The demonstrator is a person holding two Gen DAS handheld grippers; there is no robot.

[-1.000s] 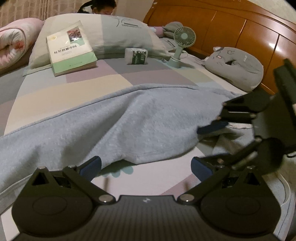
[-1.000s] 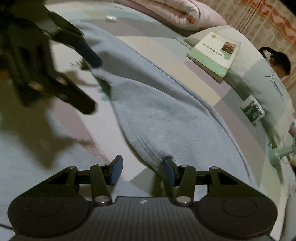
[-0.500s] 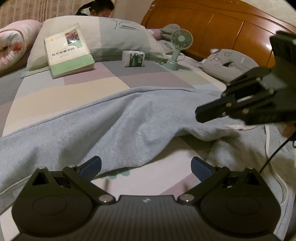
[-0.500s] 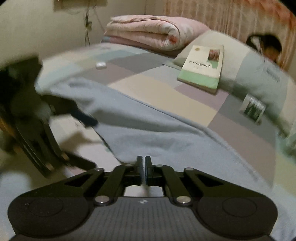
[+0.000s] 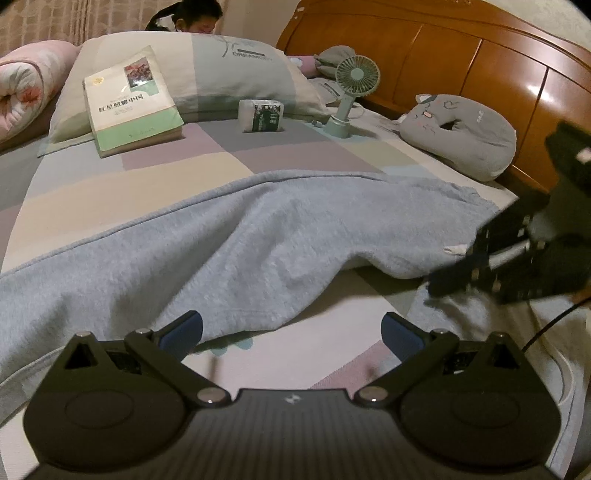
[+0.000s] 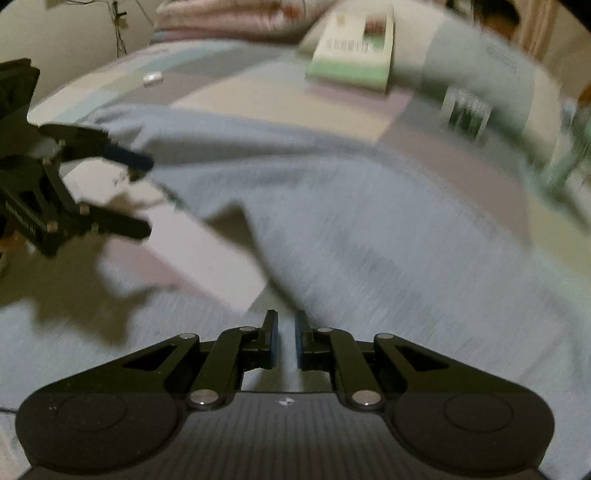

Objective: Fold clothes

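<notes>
A light blue garment lies spread across the patchwork bed sheet. My left gripper hangs open just above the sheet, its left pad by the garment's near hem, with nothing held. In the right wrist view it shows at the left edge, jaws wide apart. My right gripper is shut on a fold of the blue garment, and cloth fills the narrow gap between its pads. In the left wrist view the right gripper sits at the far right, with the garment's edge raised towards it.
At the bed's head lie a green book leaning on a pillow, a small packet, a green hand fan and a grey cat cushion. A wooden headboard stands behind; a person sits beyond.
My right gripper went from open to shut on the garment's edge, rolled, and shifted with the cloth rising under it. My left gripper stayed open in place.
</notes>
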